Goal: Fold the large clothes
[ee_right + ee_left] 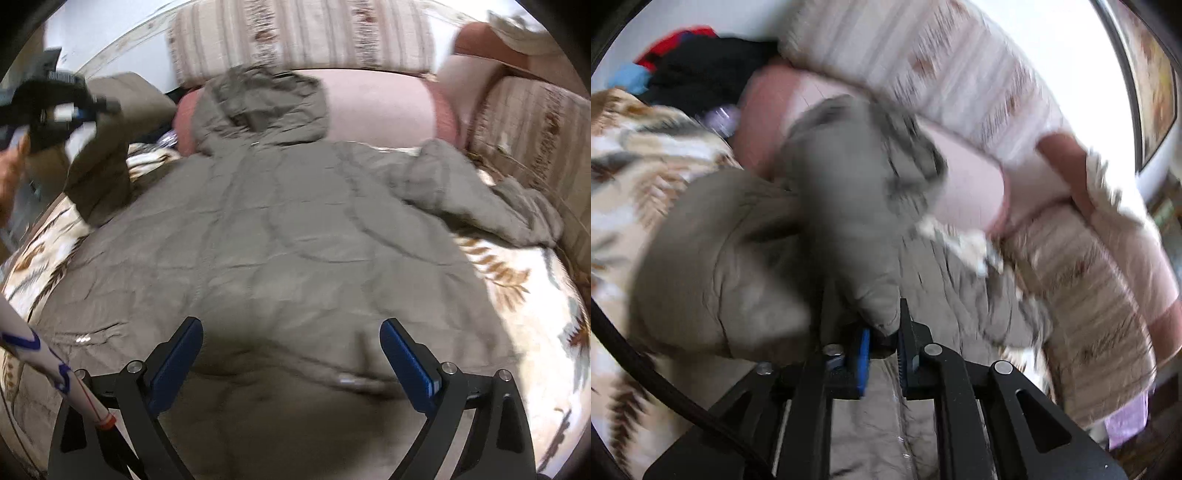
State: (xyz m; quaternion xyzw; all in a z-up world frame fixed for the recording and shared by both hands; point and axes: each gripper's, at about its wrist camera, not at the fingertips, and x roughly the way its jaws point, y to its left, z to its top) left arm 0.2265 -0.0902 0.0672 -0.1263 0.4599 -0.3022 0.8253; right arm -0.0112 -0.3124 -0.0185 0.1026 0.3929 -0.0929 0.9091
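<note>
A large olive-grey hooded puffer jacket (280, 229) lies spread flat on a patterned blanket, hood (266, 103) toward the sofa back. My left gripper (882, 332) is shut on the end of the jacket's left sleeve (849, 221) and holds it lifted; it also shows in the right wrist view (92, 107) at the upper left, sleeve (107, 158) hanging from it. My right gripper (291, 350) is open and empty, hovering over the jacket's lower hem. The right sleeve (480, 195) lies crumpled at the right.
The leaf-patterned blanket (517, 288) covers the seat. Striped back cushions (303, 40) and pink cushions (380, 107) stand behind. A pile of dark and red clothes (694, 62) lies at the far left. A white pole (48, 354) crosses the lower left.
</note>
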